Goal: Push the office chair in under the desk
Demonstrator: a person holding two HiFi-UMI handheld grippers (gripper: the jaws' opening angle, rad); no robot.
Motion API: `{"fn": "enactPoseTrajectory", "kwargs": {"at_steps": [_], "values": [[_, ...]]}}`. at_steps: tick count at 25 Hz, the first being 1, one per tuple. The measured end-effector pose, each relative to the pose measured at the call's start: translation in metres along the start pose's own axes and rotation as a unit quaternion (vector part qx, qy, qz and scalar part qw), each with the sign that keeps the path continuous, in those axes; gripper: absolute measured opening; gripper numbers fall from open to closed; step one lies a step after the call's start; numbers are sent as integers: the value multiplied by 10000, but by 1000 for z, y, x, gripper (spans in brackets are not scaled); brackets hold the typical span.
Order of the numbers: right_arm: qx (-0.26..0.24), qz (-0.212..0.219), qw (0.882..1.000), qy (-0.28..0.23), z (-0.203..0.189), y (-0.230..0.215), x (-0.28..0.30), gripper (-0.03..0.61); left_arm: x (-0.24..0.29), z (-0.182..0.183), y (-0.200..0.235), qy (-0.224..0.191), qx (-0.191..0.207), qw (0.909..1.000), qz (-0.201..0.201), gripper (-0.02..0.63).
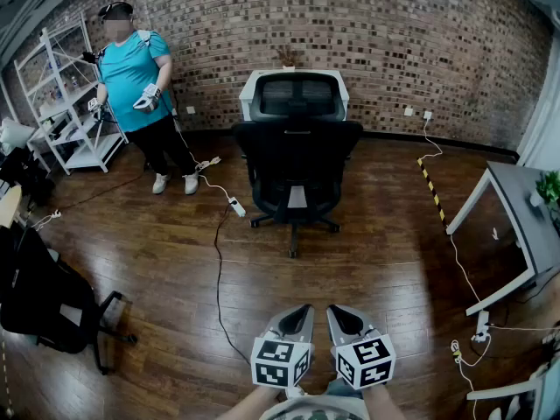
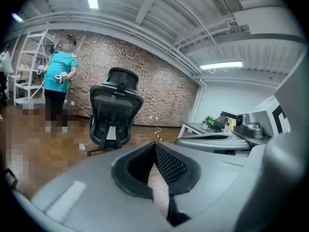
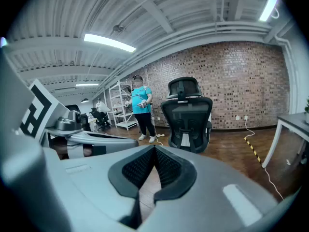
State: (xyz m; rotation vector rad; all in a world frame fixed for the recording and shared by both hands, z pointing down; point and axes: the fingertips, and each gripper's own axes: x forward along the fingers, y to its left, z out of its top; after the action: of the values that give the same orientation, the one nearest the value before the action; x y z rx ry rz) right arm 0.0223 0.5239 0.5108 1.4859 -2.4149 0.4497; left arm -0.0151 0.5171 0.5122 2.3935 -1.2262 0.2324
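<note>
While the office chair (image 1: 296, 160) stands toward the floor's far edge, just before the white tabletop (image 1: 248, 94) and not yet under it, the left gripper (image 1: 303, 311) and right gripper (image 1: 336, 311) hang well apart from it, fingers pressed together on nothing, so the whole push remains

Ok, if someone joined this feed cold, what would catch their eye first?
The black office chair stands alone mid-floor, its back toward the camera, in front of the white desk by the brick wall. A person in a teal shirt stands at the left by the white shelving. Low in the head view, the left gripper and right gripper sit side by side, both shut and empty.
</note>
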Motion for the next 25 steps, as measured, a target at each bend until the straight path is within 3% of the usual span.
{"fn": "enactPoseTrajectory", "kwargs": {"at_steps": [12,25], "values": [[-141,-30,9997,-213,22,-15,20,1,19,24,16,-122,93,9999,-37,15],[-347,187,9985,-388,84,-82,109,1,114,87,61,-202,182,9995,155,15]]}}
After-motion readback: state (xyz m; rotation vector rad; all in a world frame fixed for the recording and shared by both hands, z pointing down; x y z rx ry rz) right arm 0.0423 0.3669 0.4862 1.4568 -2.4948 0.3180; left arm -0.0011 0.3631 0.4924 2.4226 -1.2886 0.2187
